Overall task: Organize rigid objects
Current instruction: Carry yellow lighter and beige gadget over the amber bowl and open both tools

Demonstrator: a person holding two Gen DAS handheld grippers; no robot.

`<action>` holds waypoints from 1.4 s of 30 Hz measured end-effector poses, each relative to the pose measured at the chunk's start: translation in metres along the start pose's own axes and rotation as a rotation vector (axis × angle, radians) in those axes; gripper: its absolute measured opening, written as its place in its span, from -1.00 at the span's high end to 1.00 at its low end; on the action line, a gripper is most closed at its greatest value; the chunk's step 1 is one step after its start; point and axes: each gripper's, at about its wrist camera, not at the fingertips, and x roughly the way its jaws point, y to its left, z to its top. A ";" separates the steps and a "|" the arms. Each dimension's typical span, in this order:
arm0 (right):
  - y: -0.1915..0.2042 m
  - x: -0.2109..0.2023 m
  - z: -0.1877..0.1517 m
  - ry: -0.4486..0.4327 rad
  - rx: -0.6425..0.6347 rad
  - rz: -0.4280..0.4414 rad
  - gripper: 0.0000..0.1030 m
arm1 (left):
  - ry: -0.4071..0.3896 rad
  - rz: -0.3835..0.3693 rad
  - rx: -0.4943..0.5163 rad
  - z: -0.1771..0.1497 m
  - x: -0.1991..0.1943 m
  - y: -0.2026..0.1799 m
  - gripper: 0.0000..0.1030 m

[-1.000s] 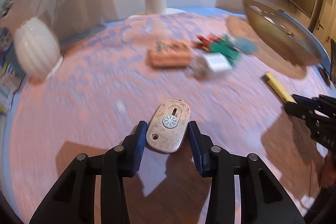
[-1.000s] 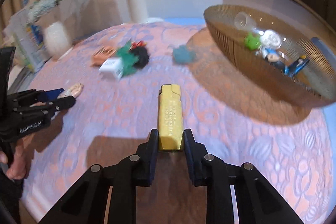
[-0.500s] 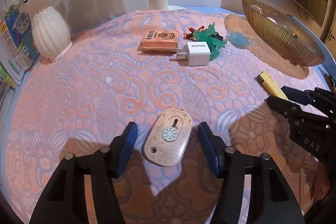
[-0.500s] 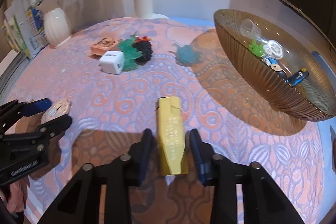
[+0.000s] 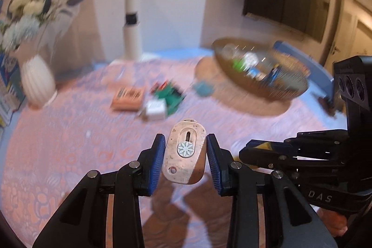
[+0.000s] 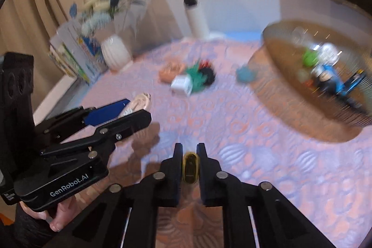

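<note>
Left gripper [image 5: 186, 155]: fingers closing on beige tag [image 5: 185, 153], lifted off the table [image 5: 69, 143]. Right gripper [image 6: 188, 163]: fingers clamped on yellow lighter [image 6: 190, 166] (end-on). Bowl [image 6: 290, 94] far right.

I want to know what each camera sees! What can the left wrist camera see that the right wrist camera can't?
Only the left wrist view shows the flower face of the beige oval case between the left gripper's closing blue pads. Only the right wrist view shows the yellow lighter end-on, clamped in the right gripper, and a hand holding the other tool. Both show the bowl, white vase and white charger.
</note>
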 end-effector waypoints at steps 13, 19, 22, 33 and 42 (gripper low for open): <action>-0.041 -0.062 0.019 -0.118 0.046 -0.091 0.79 | -0.011 -0.042 0.048 0.024 0.008 -0.035 0.36; -0.077 -0.132 0.049 -0.316 0.117 -0.288 0.78 | -0.064 -0.111 0.091 0.068 0.015 -0.074 0.36; -0.113 -0.150 0.058 -0.376 0.227 -0.396 0.78 | -0.070 -0.148 0.114 0.093 0.032 -0.101 0.36; -0.195 -0.106 0.060 -0.275 0.422 -0.462 0.72 | 0.052 -0.167 0.058 0.112 0.103 -0.125 0.02; -0.171 -0.110 0.046 -0.249 0.382 -0.368 0.68 | -0.009 -0.126 0.000 0.104 0.055 -0.076 -0.54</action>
